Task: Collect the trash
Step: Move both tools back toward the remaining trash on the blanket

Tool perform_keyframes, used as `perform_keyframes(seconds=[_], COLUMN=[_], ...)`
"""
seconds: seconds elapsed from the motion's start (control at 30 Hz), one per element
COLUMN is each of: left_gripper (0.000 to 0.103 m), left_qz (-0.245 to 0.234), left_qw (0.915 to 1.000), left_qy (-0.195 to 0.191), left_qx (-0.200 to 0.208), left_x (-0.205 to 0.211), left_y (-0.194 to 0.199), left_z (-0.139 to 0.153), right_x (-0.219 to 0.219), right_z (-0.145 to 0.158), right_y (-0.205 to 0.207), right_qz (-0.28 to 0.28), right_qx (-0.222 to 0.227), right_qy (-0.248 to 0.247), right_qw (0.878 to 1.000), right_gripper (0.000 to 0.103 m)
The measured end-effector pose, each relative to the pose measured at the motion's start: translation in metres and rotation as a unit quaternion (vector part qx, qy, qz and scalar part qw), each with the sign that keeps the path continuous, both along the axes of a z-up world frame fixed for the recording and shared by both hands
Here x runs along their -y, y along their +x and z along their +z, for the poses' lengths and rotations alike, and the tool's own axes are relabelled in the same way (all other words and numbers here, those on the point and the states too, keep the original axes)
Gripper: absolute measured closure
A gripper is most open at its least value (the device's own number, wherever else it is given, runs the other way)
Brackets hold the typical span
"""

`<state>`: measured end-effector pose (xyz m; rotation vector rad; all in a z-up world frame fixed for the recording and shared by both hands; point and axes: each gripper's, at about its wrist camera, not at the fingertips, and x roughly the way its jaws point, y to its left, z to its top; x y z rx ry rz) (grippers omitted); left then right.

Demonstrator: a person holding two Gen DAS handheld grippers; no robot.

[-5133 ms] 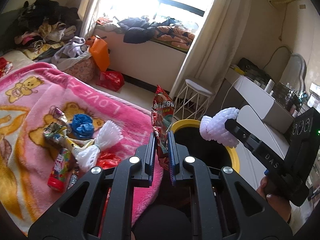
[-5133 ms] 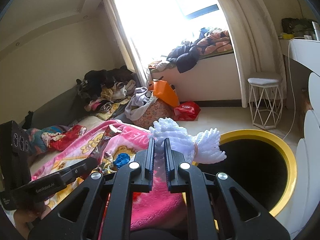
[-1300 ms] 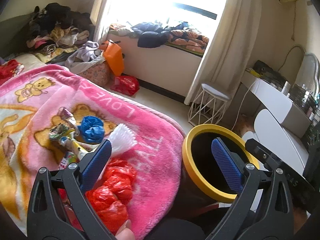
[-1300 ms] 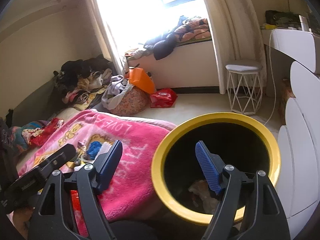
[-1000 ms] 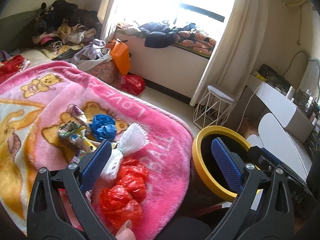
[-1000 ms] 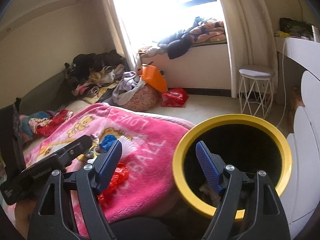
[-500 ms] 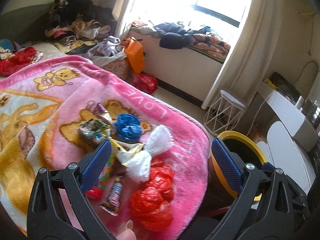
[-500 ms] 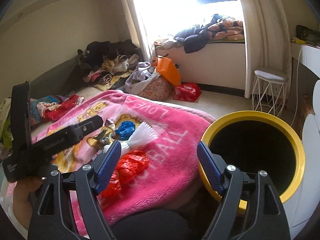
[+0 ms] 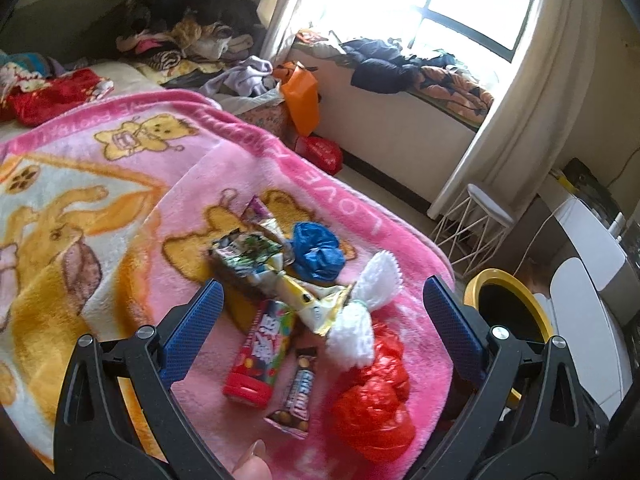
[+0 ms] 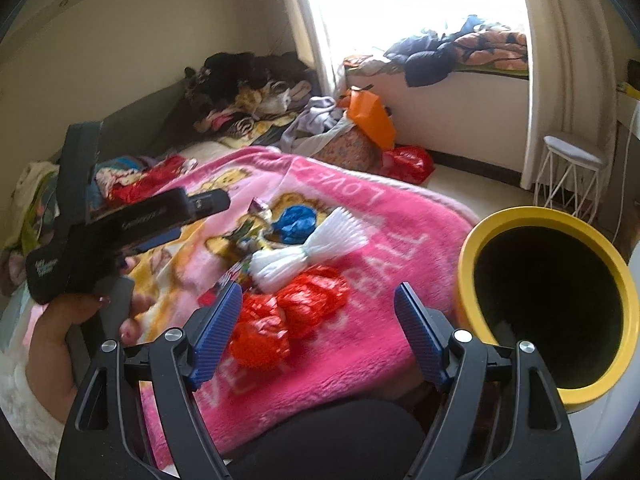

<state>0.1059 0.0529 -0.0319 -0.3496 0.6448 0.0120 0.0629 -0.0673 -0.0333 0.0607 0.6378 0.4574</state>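
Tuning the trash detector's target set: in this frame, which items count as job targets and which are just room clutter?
Job: red plastic bag, white foam net, blue crumpled bag, snack wrappers, candy tube, chocolate bar wrapper, yellow-rimmed bin.

Clutter: pink blanket, clothes pile, orange bag, white stool.

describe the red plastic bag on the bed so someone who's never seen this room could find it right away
Start at the pink blanket on the bed, beside the yellow-rimmed bin. Near the blanket's bin-side edge lies a pile of litter, and the red bag is the crumpled, shiny lump at its near end, touching the white foam net. It is the pile's only red crumpled plastic; the blue bag lies farther back.
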Motion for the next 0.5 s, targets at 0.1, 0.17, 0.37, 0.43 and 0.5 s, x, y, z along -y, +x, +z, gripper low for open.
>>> perform_keyframes(seconds=[0.1,0.17,0.37,0.43,0.5], left_gripper=[0.013,0.018,0.033,0.039,0.044], left_qz=[0.000,-0.003,-0.034,-0.046,-0.054], left_qw=[0.9999,0.9998,0.9981,0.9968,0.9958], left_qy=[-0.005,-0.007,-0.030,-0.042,-0.047], left_qx=[-0.012,-0.019,-0.043,-0.051,-0.057], left_x=[-0.007,-0.009,-0.008,-0.006,-0.004], left_y=[0.002,0.003,0.009,0.012,0.014], left_z=[-0.006,-0.009,-0.022,-0.028,-0.032], right_x=[-0.008,-0.010,-0.019,-0.024,-0.026], right_z=[-0.005,-0.009,-0.017,-0.021,-0.024], right_y=[0.002,0.002,0.005,0.006,0.008], right_qz=[0.010,0.012,0.029,0.036,0.041], right_qx=[-0.011,-0.020,-0.043,-0.054,-0.062], right_qy=[-0.008,-0.008,-0.010,-0.011,-0.014], right_qw=[1.000,1.000,0.999,0.998,0.997], right_gripper=[0.027,0.027,0.027,0.027,0.027])
